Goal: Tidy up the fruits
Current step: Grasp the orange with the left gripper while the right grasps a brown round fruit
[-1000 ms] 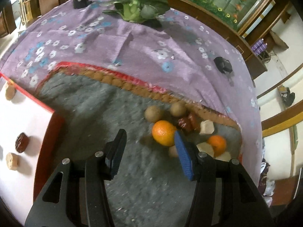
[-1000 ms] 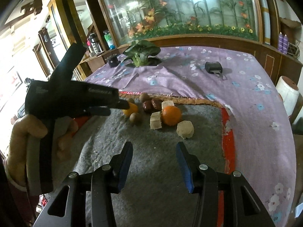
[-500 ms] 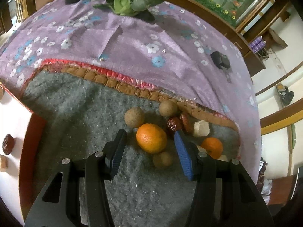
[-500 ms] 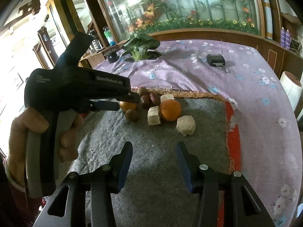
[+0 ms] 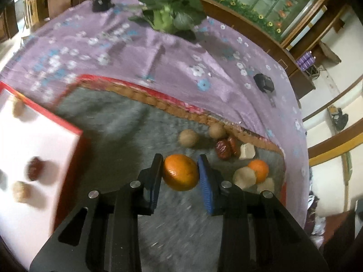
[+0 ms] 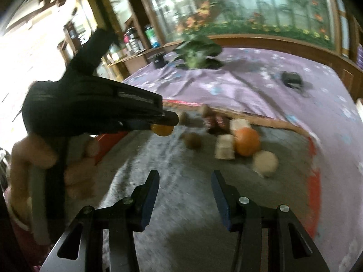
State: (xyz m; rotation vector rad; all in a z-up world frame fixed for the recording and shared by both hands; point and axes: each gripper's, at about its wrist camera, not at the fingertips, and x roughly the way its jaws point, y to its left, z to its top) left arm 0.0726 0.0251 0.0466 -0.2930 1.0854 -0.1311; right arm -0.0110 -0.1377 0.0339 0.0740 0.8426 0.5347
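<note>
My left gripper [image 5: 180, 173] is shut on an orange [image 5: 180, 172] and holds it above the grey mat [image 5: 118, 122]; it also shows in the right wrist view [image 6: 162, 129]. Left on the mat are a second orange [image 5: 259, 168], two round brown fruits [image 5: 188, 137], red dates [image 5: 223, 149] and pale chunks [image 5: 244, 178]. A white tray with a red rim [image 5: 34, 140] at the left holds a date [image 5: 35, 171] and pale pieces. My right gripper [image 6: 185, 195] is open and empty above the near part of the mat, short of the fruit pile [image 6: 246, 141].
A purple flowered cloth [image 5: 158, 59] covers the table. A leafy green vegetable [image 5: 170, 11] and a black cup [image 5: 101, 0] stand at the far side. A small black device [image 5: 263, 82] lies at the right. The mat has a red border [image 6: 314, 158].
My left gripper closed on the orange and lifted it off the mat, swinging left so the tray came back into view. My right gripper stayed open and barely moved.
</note>
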